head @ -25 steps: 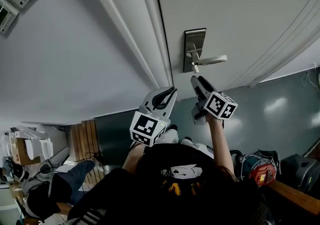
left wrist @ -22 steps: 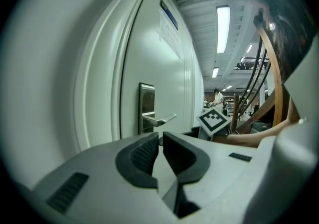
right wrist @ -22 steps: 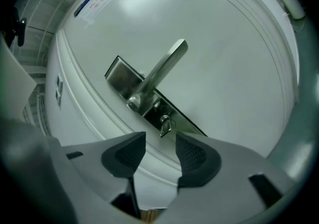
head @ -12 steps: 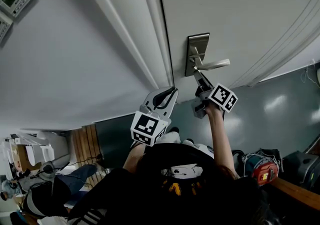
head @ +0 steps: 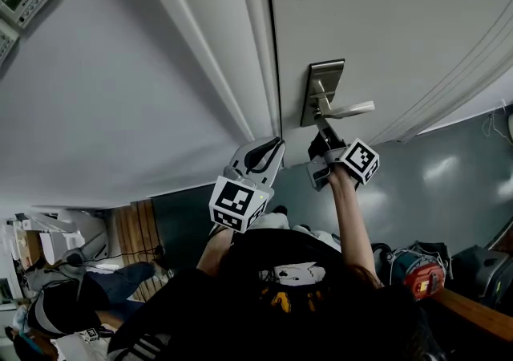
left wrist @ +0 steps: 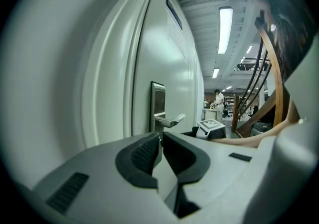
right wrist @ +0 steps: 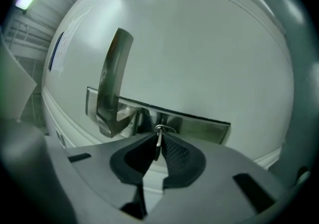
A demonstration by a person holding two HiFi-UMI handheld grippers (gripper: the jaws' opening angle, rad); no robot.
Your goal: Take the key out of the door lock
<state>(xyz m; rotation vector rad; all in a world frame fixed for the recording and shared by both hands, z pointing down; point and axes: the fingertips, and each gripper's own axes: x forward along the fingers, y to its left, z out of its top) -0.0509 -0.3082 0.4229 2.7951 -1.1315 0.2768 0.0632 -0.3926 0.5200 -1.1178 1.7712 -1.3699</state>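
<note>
Since a second ago the right gripper (head: 320, 140) has come up to the lock plate (head: 322, 93) under the door handle (head: 350, 109) and has rolled over. Its jaws have just been closing, with the key (right wrist: 159, 133) between them. The step in hand is, as I judge it, the taking hold of the key. It sits still in the lock, and its thin metal head stands between the two dark pads, which are nearly together and seem to press on it from both sides. A small wire ring shows just above the tips. The next move calls, I think, for a firm grip and a straight pull away from the door (head: 385, 14), without twisting; otherwise the key can jam or slip from the pads. The left gripper (head: 272, 147) waits beside the door frame, apart from the lock, its jaws closed together with nothing in them.
</note>
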